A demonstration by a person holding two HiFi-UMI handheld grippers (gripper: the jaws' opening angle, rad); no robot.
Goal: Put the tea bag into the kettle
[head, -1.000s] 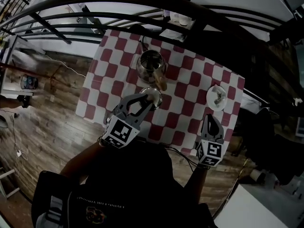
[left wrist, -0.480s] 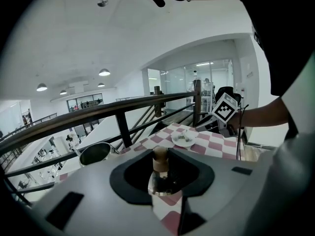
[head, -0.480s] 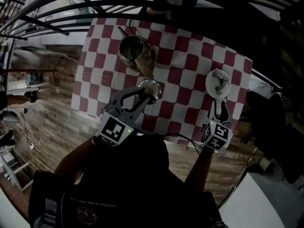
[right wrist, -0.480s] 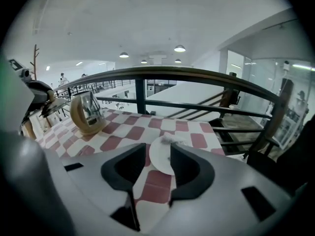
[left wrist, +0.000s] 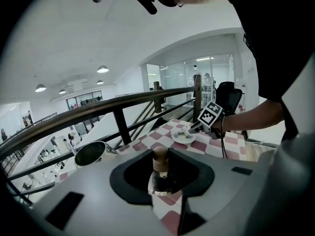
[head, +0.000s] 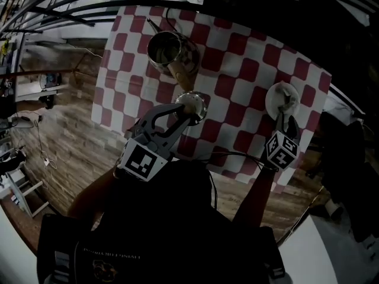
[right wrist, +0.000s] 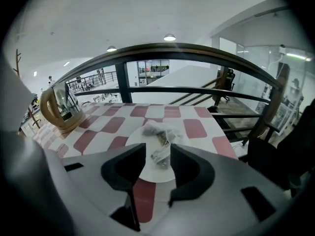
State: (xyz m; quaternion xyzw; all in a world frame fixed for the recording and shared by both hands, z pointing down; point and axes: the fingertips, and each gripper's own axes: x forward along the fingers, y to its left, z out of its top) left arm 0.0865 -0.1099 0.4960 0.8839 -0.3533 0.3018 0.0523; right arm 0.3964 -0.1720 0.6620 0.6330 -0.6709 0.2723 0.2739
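On the table with the red-and-white checked cloth (head: 237, 70), a metal kettle (head: 166, 51) stands open towards the far left, its mouth uncovered. Nearer the person, the left gripper (left wrist: 160, 176) is clamped on the lid (left wrist: 160, 159), its jaws pressed around the wooden knob, and it holds the lid just in front of the kettle. Well apart, near the right edge of the cloth, a small white plate (right wrist: 136, 140) carries the tea bags (right wrist: 160, 135), which lie in a loose heap. The right gripper (right wrist: 157, 149) is tilted down at this plate; its jaws have just been opening and stand spread, with the tea bags showing in the gap between them, not pinched.
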